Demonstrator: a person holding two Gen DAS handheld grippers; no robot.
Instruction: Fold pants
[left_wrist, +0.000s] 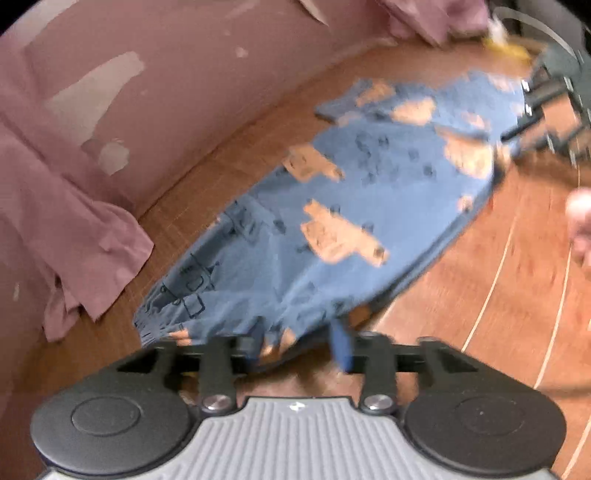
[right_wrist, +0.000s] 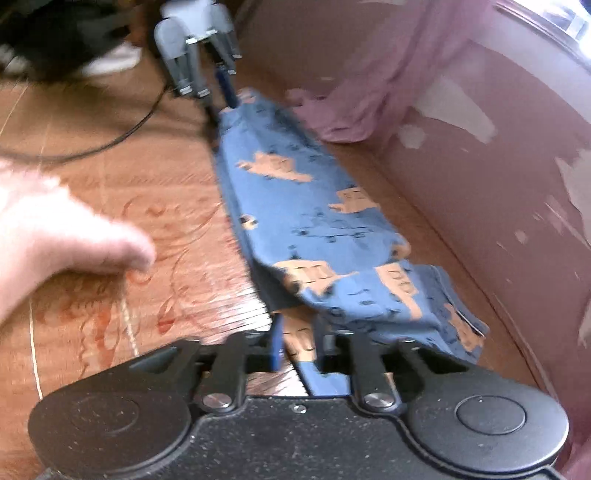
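Blue pants (left_wrist: 369, 192) printed with orange shapes hang stretched between my two grippers, above a wooden floor. In the left wrist view my left gripper (left_wrist: 298, 345) is shut on a bunched end of the cloth. The right gripper (left_wrist: 532, 99) shows blurred at the far end. From the right wrist view, the pants (right_wrist: 306, 206) run away from my right gripper (right_wrist: 299, 345), which is shut on the near folded end. The left gripper (right_wrist: 221, 85) pinches the far end. The frames are motion-blurred.
A pink wall (left_wrist: 177, 103) with peeling paint runs beside the pants, and pink curtains (left_wrist: 74, 221) pool at its foot. The patterned wooden floor (right_wrist: 147, 206) holds a black cable (right_wrist: 110, 140). A person's bare hand or foot (right_wrist: 55, 229) is close on the left.
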